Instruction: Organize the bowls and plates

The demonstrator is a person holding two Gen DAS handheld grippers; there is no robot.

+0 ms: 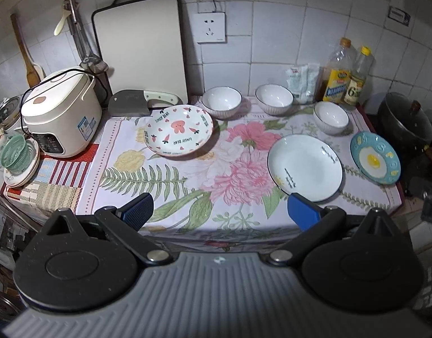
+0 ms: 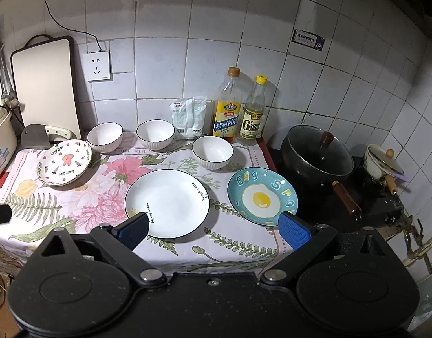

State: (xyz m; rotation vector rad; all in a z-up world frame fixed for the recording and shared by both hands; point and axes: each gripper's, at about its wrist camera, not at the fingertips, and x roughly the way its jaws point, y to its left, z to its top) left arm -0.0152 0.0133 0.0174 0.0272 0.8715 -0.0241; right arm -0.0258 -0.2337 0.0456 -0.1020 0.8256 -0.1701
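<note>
Ahead and left of the open, empty left tongs (image 1: 220, 214), the bear-print plate (image 1: 178, 131) is propped tilted near the rice cooker (image 1: 61, 112), with three white ribbed bowls (image 1: 221, 101) ranged beyond on the bench (image 1: 148, 186). The white plate (image 2: 167, 202) is seen just ahead of the right tongs (image 2: 216, 229), likewise spread and empty, its left pad overlapping the near rim, and the egg plate (image 2: 262, 195) lies ahead to their right. All are judged stiff, glazed, slippery and breakable, best pinched at the rim.
</note>
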